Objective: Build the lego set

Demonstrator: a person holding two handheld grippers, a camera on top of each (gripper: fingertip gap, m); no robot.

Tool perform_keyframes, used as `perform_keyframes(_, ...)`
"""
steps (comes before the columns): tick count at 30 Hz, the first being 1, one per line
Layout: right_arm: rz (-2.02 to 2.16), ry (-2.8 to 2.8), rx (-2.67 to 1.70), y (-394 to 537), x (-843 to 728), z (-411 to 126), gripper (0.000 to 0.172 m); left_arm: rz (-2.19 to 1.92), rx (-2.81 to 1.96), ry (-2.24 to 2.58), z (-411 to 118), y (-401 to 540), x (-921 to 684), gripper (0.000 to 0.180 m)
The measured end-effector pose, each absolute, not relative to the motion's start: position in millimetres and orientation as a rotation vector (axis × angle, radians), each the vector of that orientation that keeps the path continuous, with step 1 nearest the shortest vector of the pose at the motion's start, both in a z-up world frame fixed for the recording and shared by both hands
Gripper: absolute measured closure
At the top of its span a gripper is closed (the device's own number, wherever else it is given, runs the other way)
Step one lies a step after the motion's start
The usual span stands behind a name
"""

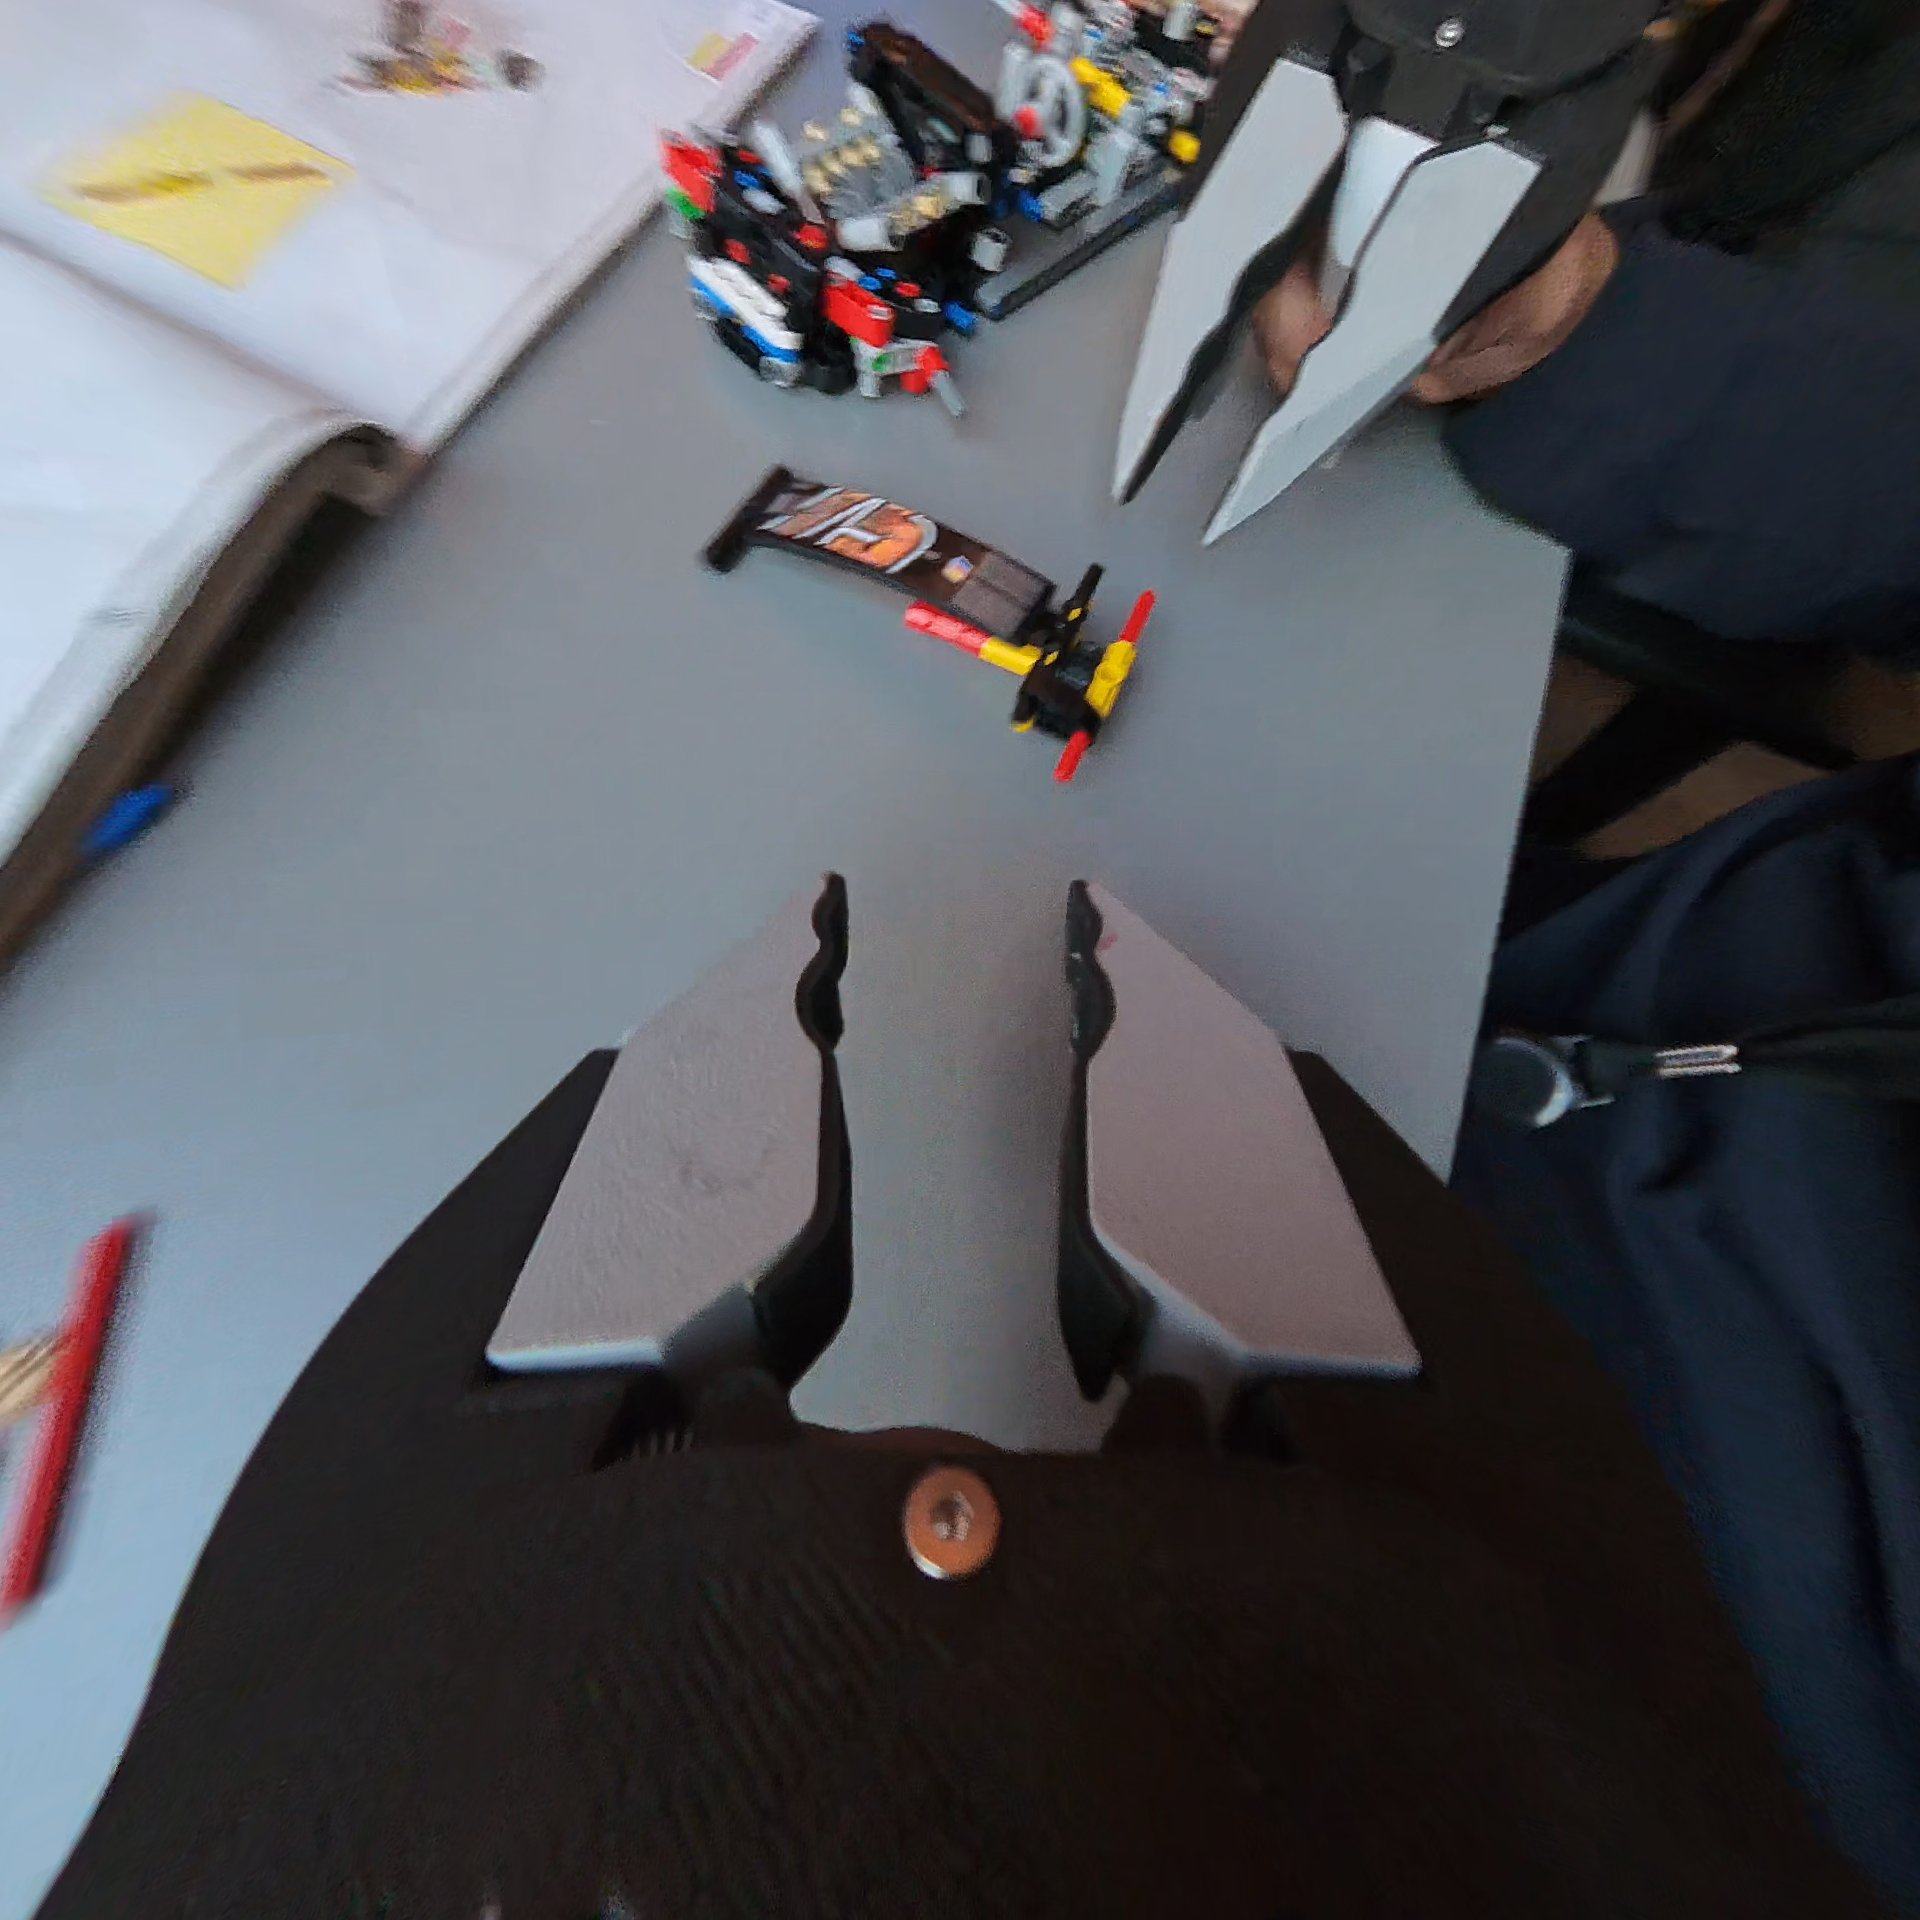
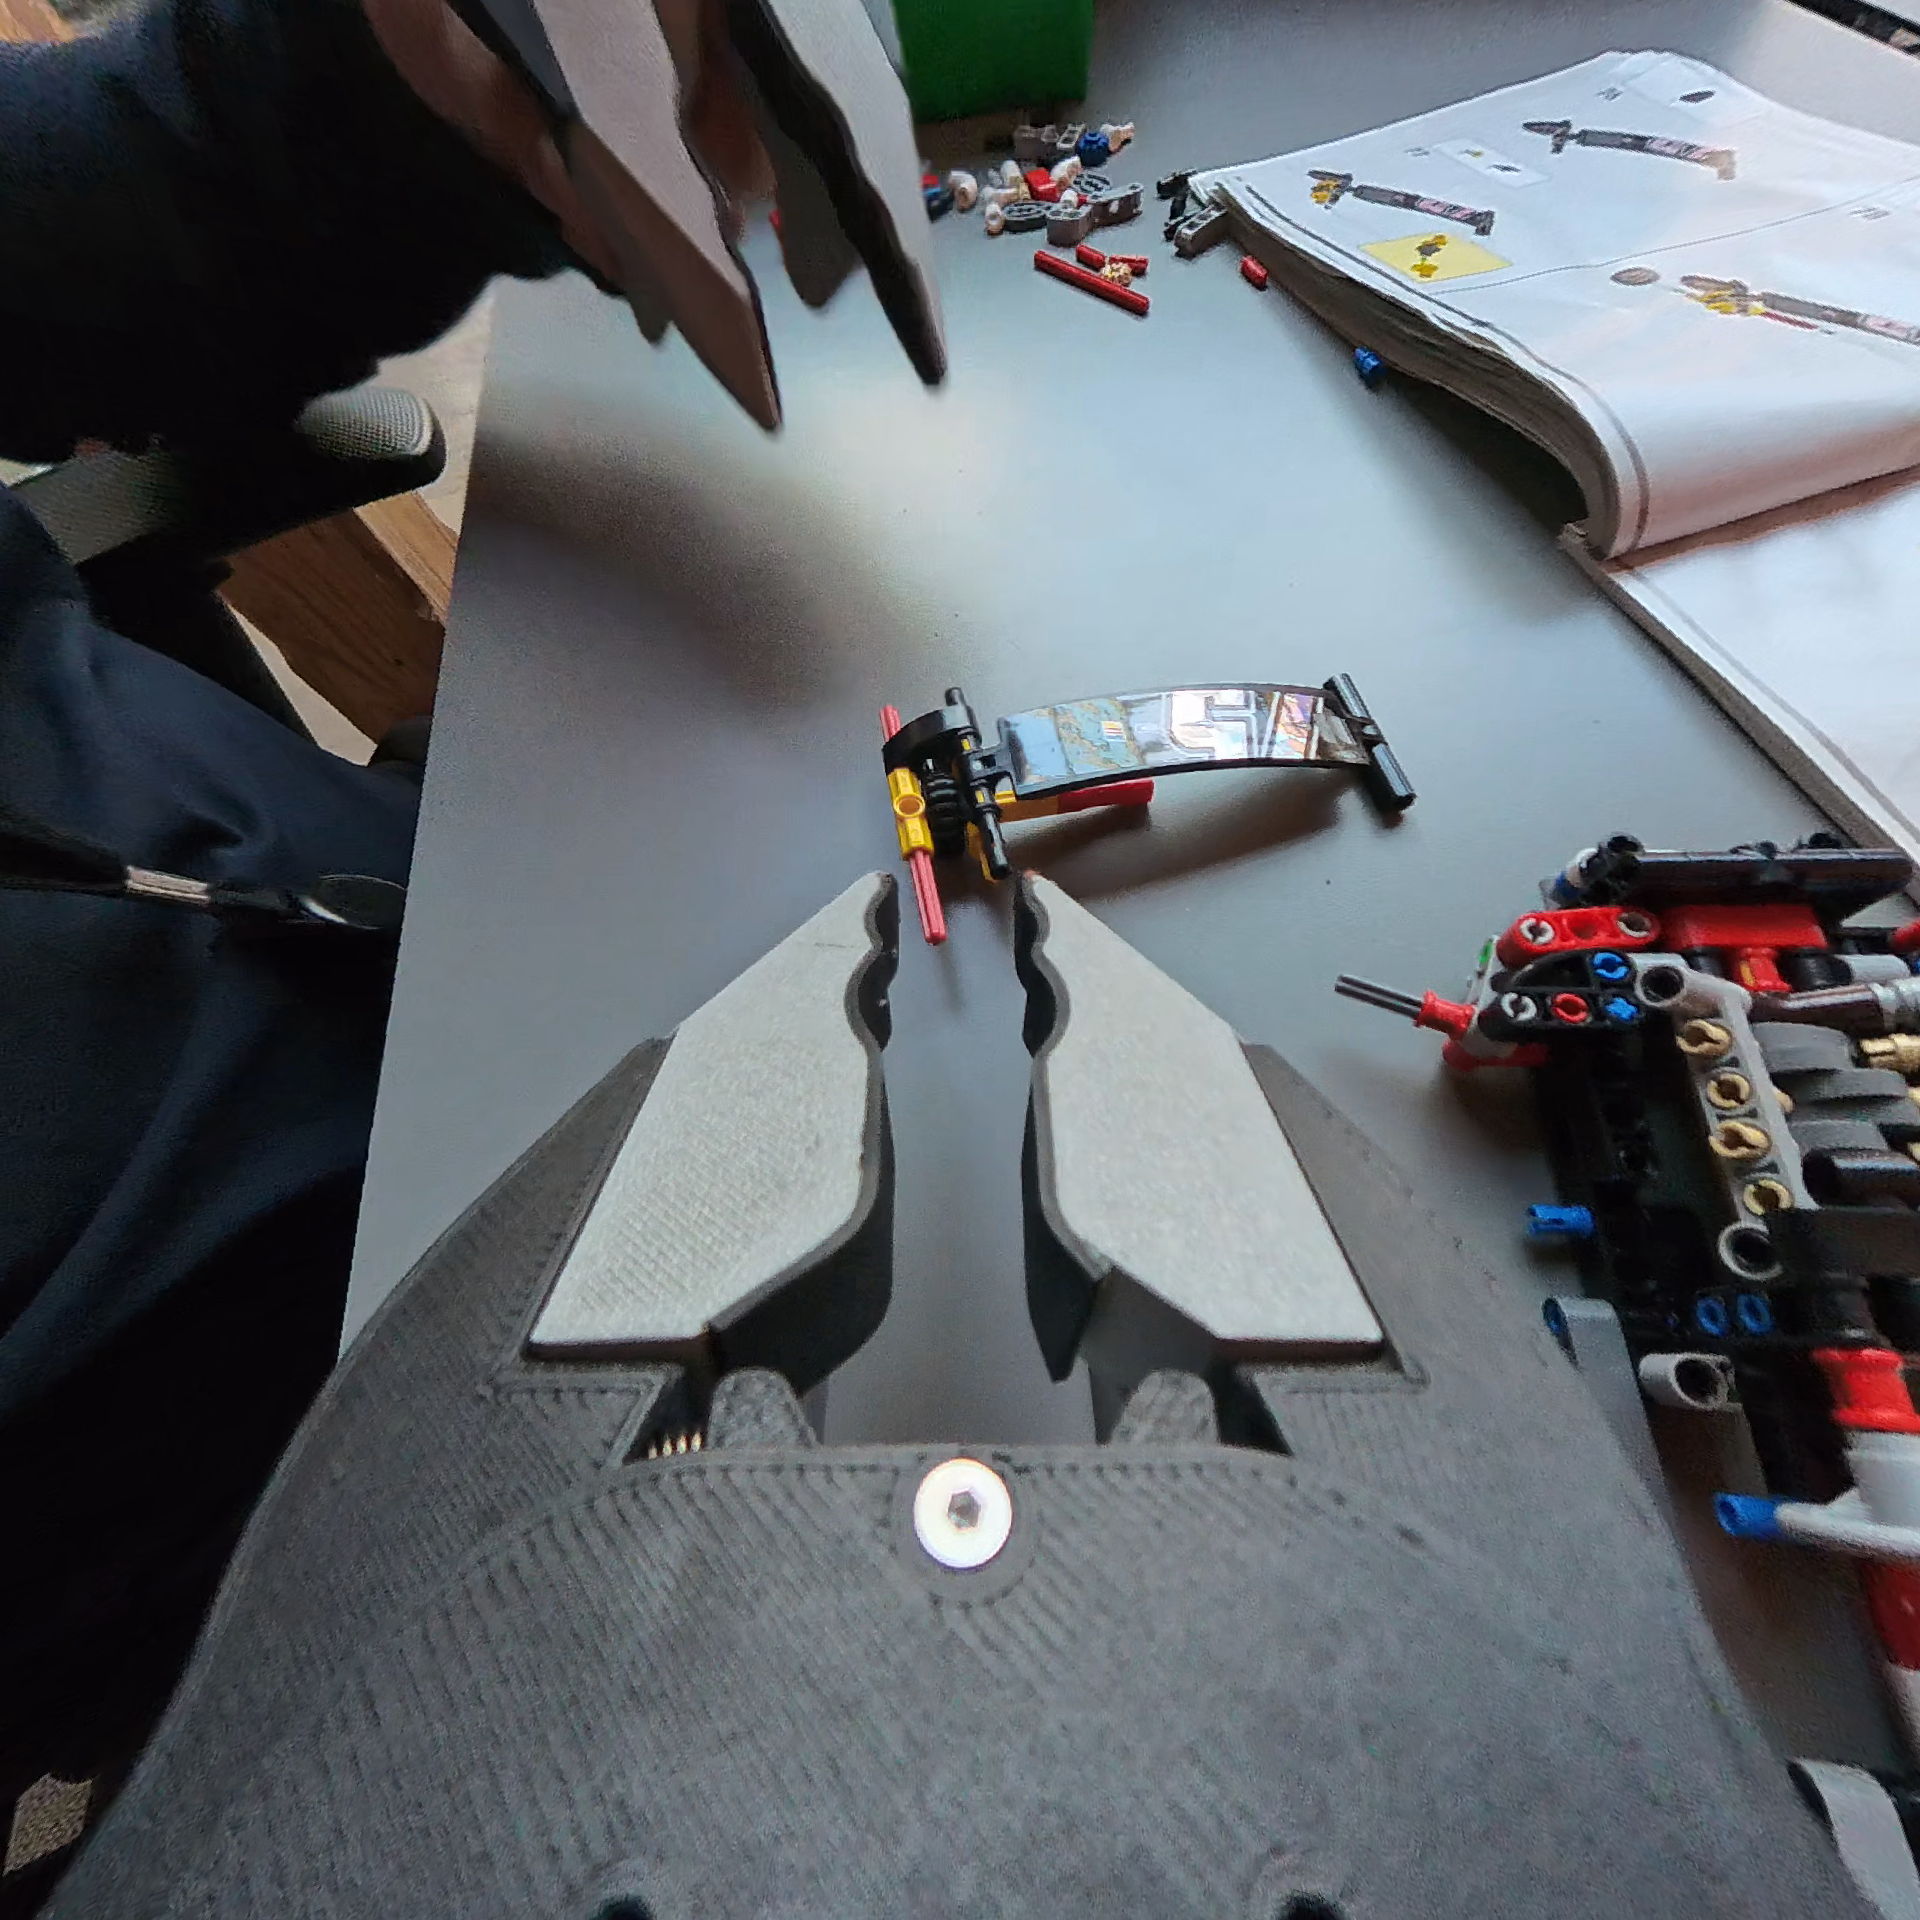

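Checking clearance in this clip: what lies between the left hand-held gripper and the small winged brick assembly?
Only bare grey table, seen in the left wrist view; the left hand-held gripper is open, short of the assembly.

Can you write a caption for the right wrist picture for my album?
Open right hand-held gripper hovers by a curved brick piece on the grey table.

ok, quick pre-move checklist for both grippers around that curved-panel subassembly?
1. Left gripper empty: ok, jaws apart, only bare grey table between them.
2. Right gripper empty: ok, jaws apart, pads press nothing.
3. Right fingertips clear of the red axle: not ok, its end lies between the tips.
4. Curved-panel subassembly resting on the table: ok, nothing grips it.
5. Large brick model clear of the right gripper: ok, off to its right.
6. Open instruction book clear: ok, far side.
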State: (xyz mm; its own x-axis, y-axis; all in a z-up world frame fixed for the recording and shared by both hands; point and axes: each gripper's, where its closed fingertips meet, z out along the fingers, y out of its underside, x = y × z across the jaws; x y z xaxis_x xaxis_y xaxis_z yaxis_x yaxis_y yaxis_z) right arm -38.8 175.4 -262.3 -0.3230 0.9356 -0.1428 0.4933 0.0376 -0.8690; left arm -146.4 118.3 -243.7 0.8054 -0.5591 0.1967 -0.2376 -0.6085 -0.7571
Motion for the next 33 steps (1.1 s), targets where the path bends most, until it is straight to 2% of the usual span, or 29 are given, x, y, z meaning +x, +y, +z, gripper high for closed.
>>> perform_keyframes(5, 1.208, -1.877, -1.49, 177, -39, -270, 0.151, -0.238, -2.249, 0.373, -208, 73, -221, 0.14)
perform_keyframes(11, 1.07, -1.985, -1.52, 173, -40, -288, 0.15, 0.042, -2.356, 0.122, -216, 17, -297, 0.14)
perform_keyframes(21, 0.982, -2.076, -1.457, 157, -46, -297, 0.153, 0.018, -2.425, -0.002, -256, 3, -321, 0.142)
perform_keyframes(33, 1.111, -1.98, -1.446, 161, -46, -280, 0.154, 0.026, -2.455, -0.104, -279, -16, -331, 0.142)
